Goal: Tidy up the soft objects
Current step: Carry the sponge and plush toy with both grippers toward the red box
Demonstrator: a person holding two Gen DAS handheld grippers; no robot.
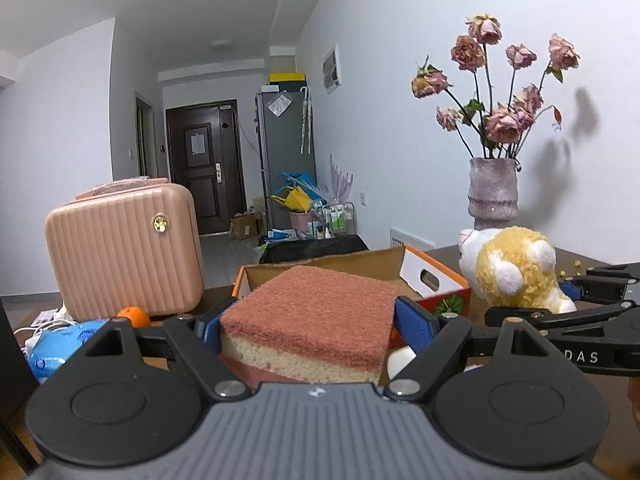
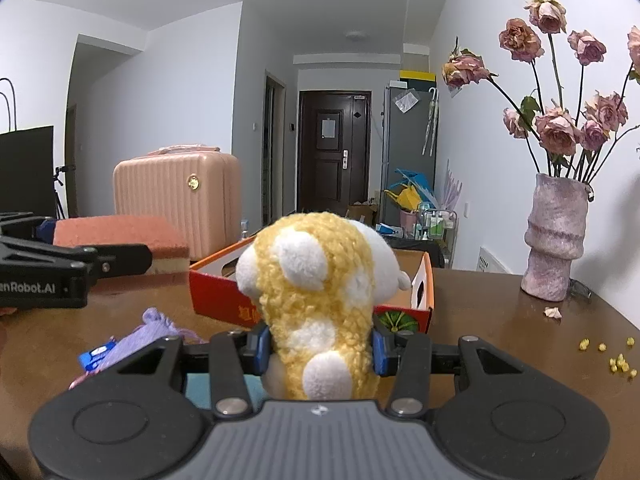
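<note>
We had the left gripper point(image 1: 308, 330) clamped on the squishy sponge point(image 1: 308, 320) sides, right gripper point(image 2: 320, 350) pinching the light plush toy point(image 2: 316, 300) mid-body.

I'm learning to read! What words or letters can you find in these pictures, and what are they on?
"DAS": on the black right tool, its arm at the left camera's edge.
"enRobot.AI": on the black left tool, start cut off.
Orange characters on the red cardboard box: too blurred to read.
Paper on the dark brown door: too small.
</note>
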